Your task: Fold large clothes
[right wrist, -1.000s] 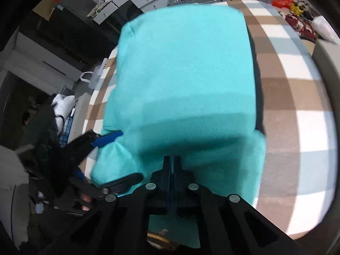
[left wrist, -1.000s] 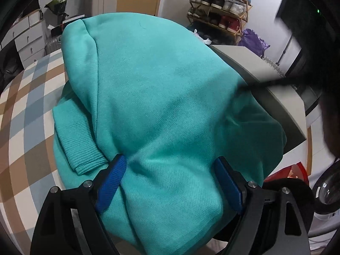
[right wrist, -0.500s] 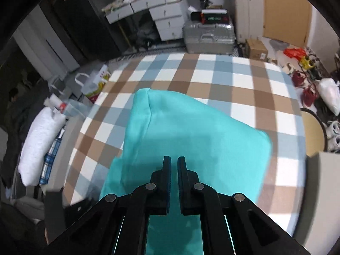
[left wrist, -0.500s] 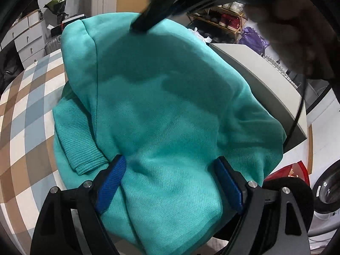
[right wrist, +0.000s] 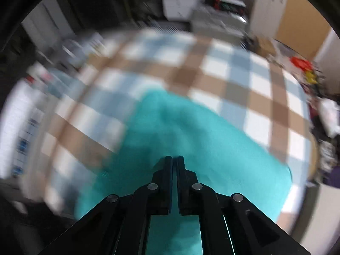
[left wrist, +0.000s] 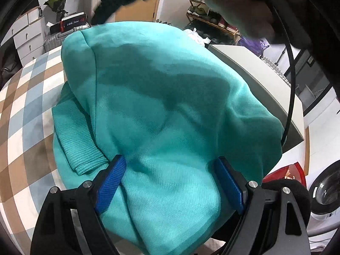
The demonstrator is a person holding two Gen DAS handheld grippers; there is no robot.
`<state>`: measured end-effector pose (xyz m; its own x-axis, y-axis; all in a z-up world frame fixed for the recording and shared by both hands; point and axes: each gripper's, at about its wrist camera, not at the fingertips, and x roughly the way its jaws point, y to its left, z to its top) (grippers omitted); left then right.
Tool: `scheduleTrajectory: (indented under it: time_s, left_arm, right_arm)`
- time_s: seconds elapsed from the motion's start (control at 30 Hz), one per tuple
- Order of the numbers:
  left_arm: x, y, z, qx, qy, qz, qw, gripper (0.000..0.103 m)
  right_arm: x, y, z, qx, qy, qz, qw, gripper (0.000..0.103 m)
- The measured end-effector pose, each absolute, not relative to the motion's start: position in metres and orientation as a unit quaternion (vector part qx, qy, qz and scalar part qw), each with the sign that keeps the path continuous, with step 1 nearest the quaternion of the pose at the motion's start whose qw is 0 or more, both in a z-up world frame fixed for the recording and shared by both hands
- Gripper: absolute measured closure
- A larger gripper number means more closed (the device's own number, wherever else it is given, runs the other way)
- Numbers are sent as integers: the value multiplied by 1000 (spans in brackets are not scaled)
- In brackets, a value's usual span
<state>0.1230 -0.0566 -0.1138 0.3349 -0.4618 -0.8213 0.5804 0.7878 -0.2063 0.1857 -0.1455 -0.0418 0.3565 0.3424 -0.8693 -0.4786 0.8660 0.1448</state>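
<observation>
Only a boxed label (left wrist: 73, 22) far ahead of the left gripper (left wrist: 169, 179) carries writing, too small to read. Its blue fingers (left wrist: 110, 182) stand wide apart, the folded teal sweater (left wrist: 161, 97) bulging between them on the checked cloth (left wrist: 23, 106). Rightward, the right gripper (right wrist: 174, 159) shows heavy blur; its fingers nearly meet, empty, above that sweater (right wrist: 191, 144).

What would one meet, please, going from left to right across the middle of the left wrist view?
Checked cloth → ribbed cuff → teal sweater → black cable → grey tabletop.
</observation>
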Motion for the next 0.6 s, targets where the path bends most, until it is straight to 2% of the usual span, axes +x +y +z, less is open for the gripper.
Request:
scheduleTrajectory:
  time_s: [0.1,0.2,0.23,0.27,0.4,0.53,0.57,0.6]
  left_arm:
    - [124,-56,-113,60,481,-323,813,21]
    - [126,-53,-114,54,482,-320,814,21]
    - [128,-52,-114,51,482,-319,815,21]
    - [130,-50,-114,50,482,-321,814,21]
    - [128,-47,-115,52,480,-331,811,21]
    - [125,-52,-115,54,478,-328,813,21]
    - [124,-52,-115,55,478,-327,813,21]
    - [124,-53,-115,54,478,-326,814,21]
  right_arm:
    - [200,-134,-49,-66,530,246,809,99]
    - [213,-121,-108,-86,613,227,752,99]
    - [214,-119,-131,-98,622,216,747,103]
    - [214,-118,-134,-96,608,217,757,103]
    - [213,-119,-130,-81,598,212,769,103]
    - [195,-150,-79,-76,563,239,787,103]
    - [189,-169,-59,-77,541,228,806,95]
    - [186,-182,-47,-76,527,219,818,78]
